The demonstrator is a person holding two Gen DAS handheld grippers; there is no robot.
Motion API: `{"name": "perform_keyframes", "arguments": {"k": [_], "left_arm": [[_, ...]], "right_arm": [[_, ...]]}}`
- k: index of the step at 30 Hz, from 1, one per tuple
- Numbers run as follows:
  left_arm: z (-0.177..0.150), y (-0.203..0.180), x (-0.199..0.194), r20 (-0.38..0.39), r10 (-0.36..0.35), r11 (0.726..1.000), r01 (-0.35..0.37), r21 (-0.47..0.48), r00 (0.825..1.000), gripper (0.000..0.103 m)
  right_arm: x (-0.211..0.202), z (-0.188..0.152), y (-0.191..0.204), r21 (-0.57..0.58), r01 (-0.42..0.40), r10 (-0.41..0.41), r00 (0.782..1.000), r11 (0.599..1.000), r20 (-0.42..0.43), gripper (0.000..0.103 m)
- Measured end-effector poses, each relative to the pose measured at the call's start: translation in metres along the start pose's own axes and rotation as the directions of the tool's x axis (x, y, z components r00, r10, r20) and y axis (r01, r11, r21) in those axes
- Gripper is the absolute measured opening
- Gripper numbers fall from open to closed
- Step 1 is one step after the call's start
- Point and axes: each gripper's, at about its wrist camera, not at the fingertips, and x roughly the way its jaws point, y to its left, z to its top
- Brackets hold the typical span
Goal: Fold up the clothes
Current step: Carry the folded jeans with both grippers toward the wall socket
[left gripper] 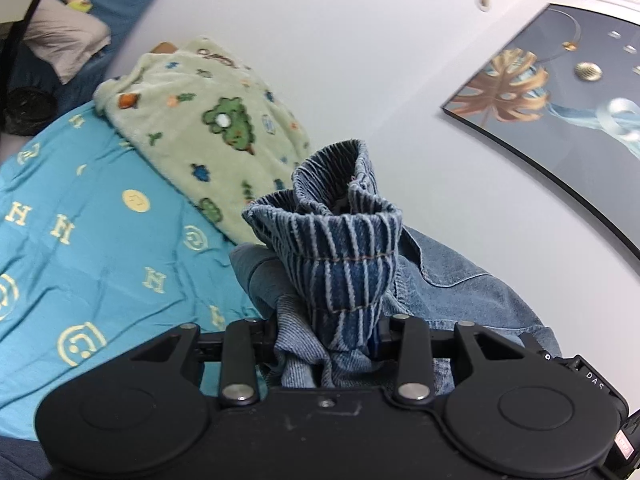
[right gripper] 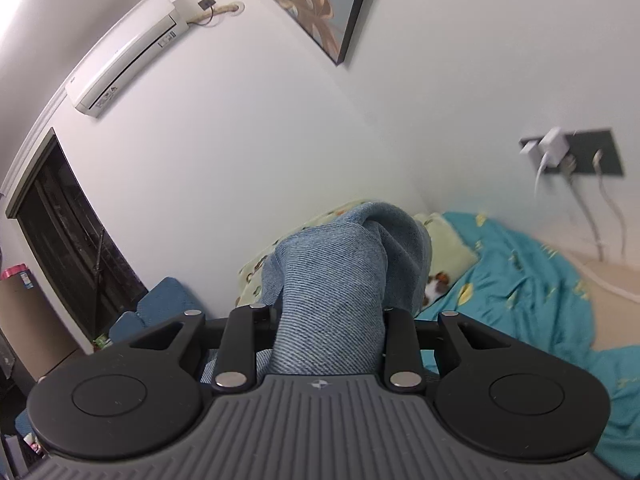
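Bedroom: white wall, bed under a turquoise sheet [left gripper: 92, 216] with pale yellow prints. Landmark: green fleece blanket [left gripper: 208, 128], lying at the wall side of the bed. Item: 1 denim garment [left gripper: 472, 292], lifted clear of the sheet, hanging just in front of the blanket in both views. Left gripper [left gripper: 332, 332]: fingers clamped on a bunched striped elastic band [left gripper: 344, 236] of the garment, which stands up out of the claw. Right gripper [right gripper: 328, 328]: fingers clamped on a wad of plain denim, which rises past the blanket's near edge. Relation: both claws hold the same cloth up and point toward the wall, the blanket beyond them; the garment's long axis cannot be told, the rest of it hanging below view. Judgement: lay-down room is the open sheet on the near side of the blanket; the blanket itself limits reach toward the wall. Surroundings: framed picture [left gripper: 560, 100] and air conditioner [right gripper: 124, 52] above the blanket, socket with chargers [right gripper: 572, 152] to its right.
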Motion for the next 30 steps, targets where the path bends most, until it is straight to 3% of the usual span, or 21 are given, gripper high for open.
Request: {"name": "perform_keyframes", "arguments": {"k": [15,30], "left_arm": [[-0.034,-0.073,0.032,-0.070,-0.107,0.990,0.113,0.085,0.992,0.034],[-0.092,-0.145,0.085,-0.195,-0.216,0.957,0.247,0.154,0.957,0.034]], "right_arm": [[-0.069,0.043,-0.055,-0.009,0.044,-0.042,0.993,0.999,0.114,0.030],[-0.142,0.071,-0.128,0.011,0.161,-0.159,0.960,0.987,0.229,0.030]]}}
